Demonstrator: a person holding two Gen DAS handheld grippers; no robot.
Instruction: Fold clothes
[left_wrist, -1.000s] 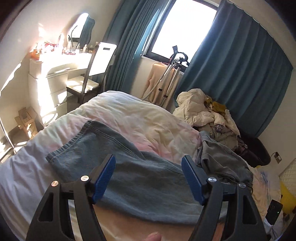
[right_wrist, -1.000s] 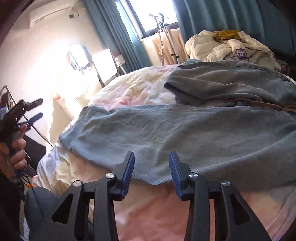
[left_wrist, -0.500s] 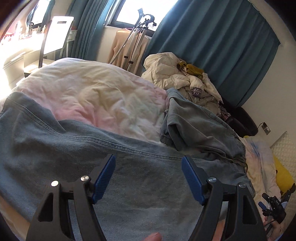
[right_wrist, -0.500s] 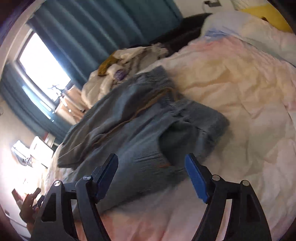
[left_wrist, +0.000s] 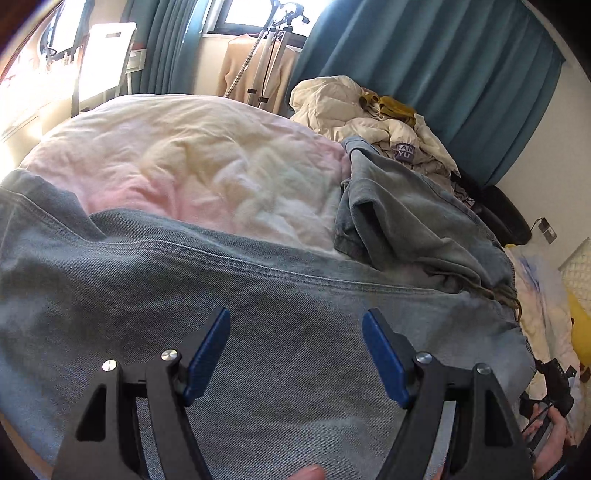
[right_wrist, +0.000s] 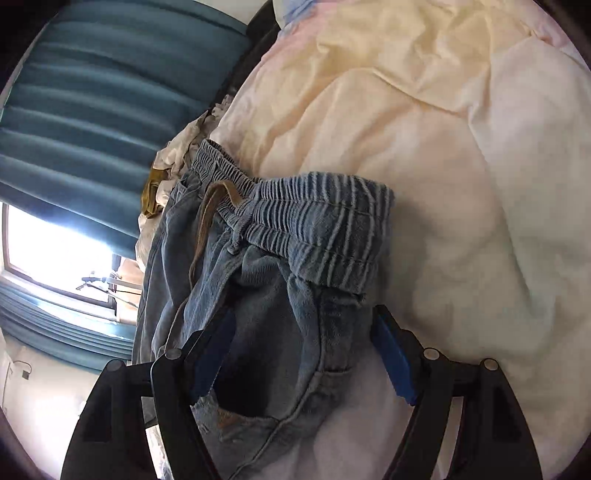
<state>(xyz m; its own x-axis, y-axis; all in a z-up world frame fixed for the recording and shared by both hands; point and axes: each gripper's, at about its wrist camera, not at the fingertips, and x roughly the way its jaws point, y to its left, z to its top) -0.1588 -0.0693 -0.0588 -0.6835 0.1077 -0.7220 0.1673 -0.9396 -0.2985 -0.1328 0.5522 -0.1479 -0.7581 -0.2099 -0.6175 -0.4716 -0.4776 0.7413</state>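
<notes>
Left wrist view: left gripper (left_wrist: 295, 354) hovers low over a pale blue denim trouser leg (left_wrist: 258, 332) spread flat across the pink-and-cream quilted duvet (left_wrist: 192, 158); jaws spread wide, holding nothing. Other leg lies bunched toward the right, near a heap of cream clothing (left_wrist: 354, 110). Likely placed to pin or smooth the leg.

Right wrist view: right gripper (right_wrist: 303, 354), jaws spread, straddles the fabric just below the ribbed elastic waistband (right_wrist: 317, 229), not yet pinching. Probably lining up a grasp for the fold.
</notes>
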